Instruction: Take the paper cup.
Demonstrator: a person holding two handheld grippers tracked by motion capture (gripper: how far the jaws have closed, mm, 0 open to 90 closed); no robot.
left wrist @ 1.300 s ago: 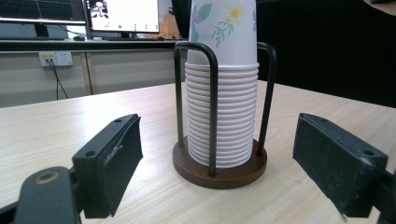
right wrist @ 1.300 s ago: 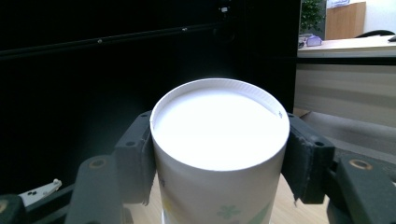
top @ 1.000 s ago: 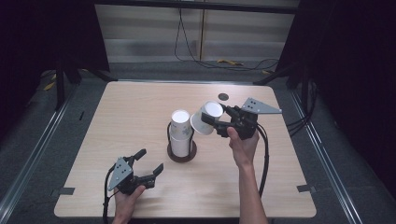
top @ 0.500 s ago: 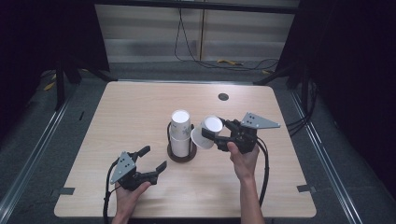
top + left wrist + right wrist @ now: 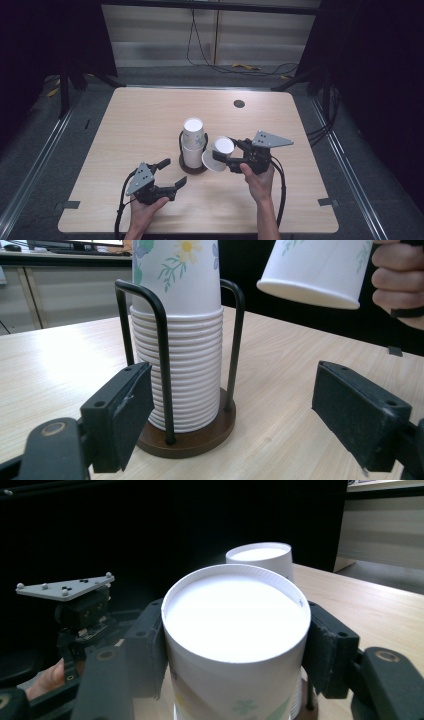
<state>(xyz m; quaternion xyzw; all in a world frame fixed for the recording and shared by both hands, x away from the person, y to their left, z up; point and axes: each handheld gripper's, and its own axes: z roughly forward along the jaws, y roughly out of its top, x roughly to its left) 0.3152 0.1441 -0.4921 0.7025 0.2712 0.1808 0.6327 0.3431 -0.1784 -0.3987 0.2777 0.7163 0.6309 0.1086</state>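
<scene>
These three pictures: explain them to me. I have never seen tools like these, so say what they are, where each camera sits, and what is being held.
A person stands at a wooden table with a hand-held two-jaw gripper in each hand. The high view looks down from above; each of the other two cameras rides on one gripper. In the middle stands a stack of paper cups upside down in a wire holder. The right gripper is shut on one paper cup, just beside the stack. The left gripper is open, holds nothing and points at the holder.
</scene>
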